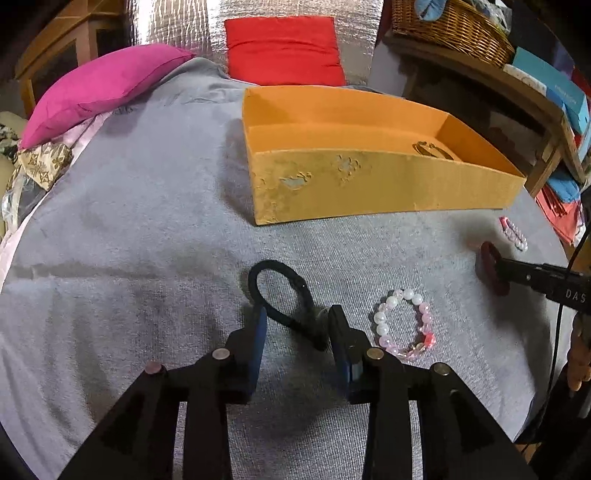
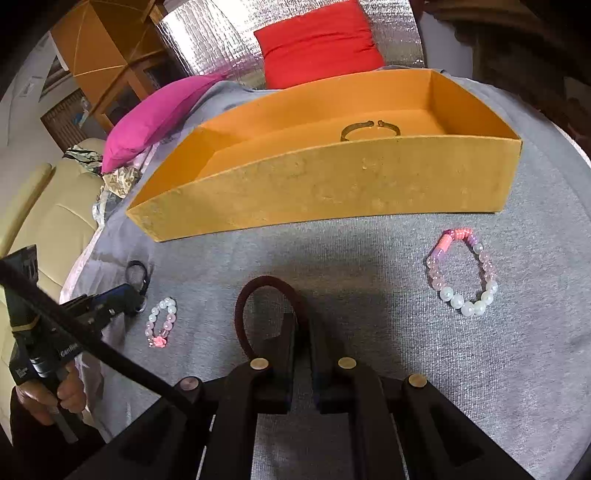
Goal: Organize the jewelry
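My left gripper [image 1: 297, 321] is open around the near end of a black hair tie [image 1: 275, 291] lying on the grey cloth; its fingers stand either side of it. My right gripper [image 2: 303, 328] is shut on a dark red hair tie [image 2: 258, 295], also seen in the left wrist view [image 1: 491, 267]. An orange box [image 1: 369, 184] [image 2: 332, 192] stands behind, holding a bronze bangle [image 2: 369, 129] [image 1: 430, 149]. A pink and white bead bracelet [image 1: 404, 325] [image 2: 160, 321] lies between the grippers. A second bead bracelet [image 2: 461, 273] [image 1: 513, 232] lies to the right.
A magenta pillow [image 1: 99, 85] and a red cushion [image 1: 284, 51] lie behind the box. A wicker basket [image 1: 450, 26] and boxes sit on a wooden shelf to the right. A cream seat [image 2: 44, 214] is at the left.
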{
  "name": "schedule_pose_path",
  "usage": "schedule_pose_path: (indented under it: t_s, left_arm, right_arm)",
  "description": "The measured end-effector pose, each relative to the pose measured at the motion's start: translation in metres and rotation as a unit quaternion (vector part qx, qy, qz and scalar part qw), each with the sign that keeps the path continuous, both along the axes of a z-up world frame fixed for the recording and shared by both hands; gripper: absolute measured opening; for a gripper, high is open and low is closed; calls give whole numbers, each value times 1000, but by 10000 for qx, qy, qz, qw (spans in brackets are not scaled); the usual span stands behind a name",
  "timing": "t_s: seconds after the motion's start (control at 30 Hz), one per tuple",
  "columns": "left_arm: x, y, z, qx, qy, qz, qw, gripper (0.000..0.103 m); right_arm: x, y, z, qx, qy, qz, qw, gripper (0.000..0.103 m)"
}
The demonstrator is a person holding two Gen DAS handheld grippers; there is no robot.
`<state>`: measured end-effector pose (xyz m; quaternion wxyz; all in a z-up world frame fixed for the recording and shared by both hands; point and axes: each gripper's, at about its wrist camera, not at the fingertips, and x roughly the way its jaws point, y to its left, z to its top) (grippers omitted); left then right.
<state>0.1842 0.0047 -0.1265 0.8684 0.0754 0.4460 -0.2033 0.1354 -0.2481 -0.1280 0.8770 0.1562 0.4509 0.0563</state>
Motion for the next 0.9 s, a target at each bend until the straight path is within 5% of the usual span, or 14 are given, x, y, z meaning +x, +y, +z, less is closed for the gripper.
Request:
schedule_pose_path:
  t_s: [0.03,0.1,0.9]
  left_arm:
    - [0,0,0,-12,-6,-22,10000,34]
    - [0,1,1,-114,6,-21,9999,11]
    - [-13,8,46,-723,-759,47,9945,9]
  right_arm:
    - [0,0,0,-9,-4,13,10000,8]
    - [0,1,0,-23,-26,47,10000,8]
    - [-15,6,41,369,-963,305,9942,8]
